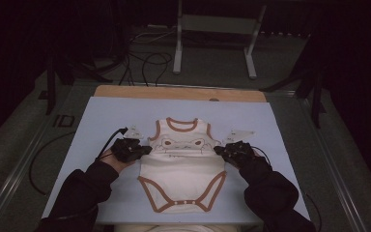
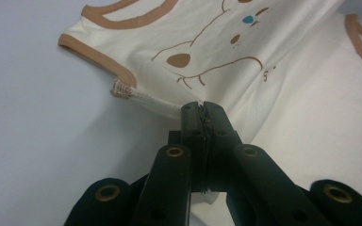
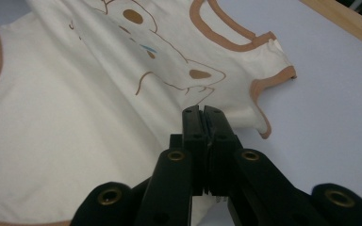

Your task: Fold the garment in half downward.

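Note:
A cream baby bodysuit [image 1: 181, 166] with brown trim and a printed animal face lies flat on the pale blue mat [image 1: 101, 116], neck toward the far side. My left gripper [image 1: 145, 150] is shut on the bodysuit's left side seam just below the armhole; in the left gripper view the jaws pinch the cloth edge [image 2: 195, 107]. My right gripper [image 1: 218, 150] is shut on the opposite side seam, and the right gripper view has the fabric [image 3: 122, 94] drawn into a ridge between the two grips.
The mat covers a wooden table whose bare edge [image 1: 178, 92] runs along the far side. Behind it stand a white metal frame [image 1: 217, 29] and loose cables [image 1: 145, 60] on the floor. Cables trail from both grippers.

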The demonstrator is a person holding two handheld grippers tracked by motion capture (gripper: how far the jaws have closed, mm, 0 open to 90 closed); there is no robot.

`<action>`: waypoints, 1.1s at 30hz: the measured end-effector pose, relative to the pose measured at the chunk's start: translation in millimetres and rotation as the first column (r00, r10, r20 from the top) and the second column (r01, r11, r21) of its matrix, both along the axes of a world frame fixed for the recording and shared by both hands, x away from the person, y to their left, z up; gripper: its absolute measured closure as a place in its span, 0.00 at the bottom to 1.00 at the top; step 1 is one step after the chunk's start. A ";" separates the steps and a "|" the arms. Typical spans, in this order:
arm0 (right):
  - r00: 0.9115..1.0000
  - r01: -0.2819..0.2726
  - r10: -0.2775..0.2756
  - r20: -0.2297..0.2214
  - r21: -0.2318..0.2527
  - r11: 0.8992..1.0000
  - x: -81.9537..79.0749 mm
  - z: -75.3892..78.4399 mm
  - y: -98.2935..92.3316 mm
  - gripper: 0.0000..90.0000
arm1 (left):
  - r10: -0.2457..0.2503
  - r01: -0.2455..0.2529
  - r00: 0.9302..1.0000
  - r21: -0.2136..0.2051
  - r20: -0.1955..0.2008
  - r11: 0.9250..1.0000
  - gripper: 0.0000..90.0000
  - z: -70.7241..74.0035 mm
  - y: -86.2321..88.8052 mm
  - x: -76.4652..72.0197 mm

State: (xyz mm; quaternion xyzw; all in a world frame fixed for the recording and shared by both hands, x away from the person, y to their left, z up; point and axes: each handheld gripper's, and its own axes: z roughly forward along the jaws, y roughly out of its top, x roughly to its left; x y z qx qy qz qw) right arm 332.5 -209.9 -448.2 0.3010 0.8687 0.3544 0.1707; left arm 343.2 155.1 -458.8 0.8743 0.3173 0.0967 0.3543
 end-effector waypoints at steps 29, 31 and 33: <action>0.997 -0.051 0.052 -0.060 0.017 0.999 -61.5 -18.8 -6.3 0.99 | -0.051 0.051 0.999 -0.018 -0.006 0.999 1.00 -11.3 5.7 -68.1; 0.996 -0.059 0.061 -0.062 0.020 0.998 -65.7 -19.9 -7.0 0.99 | -0.057 0.057 0.998 -0.024 -0.012 0.998 1.00 -13.8 6.3 -72.2; 0.996 -0.058 0.059 -0.065 0.025 0.998 -69.4 -21.0 -7.8 0.99 | -0.058 0.057 0.998 -0.032 -0.021 0.998 1.00 -16.5 7.1 -75.6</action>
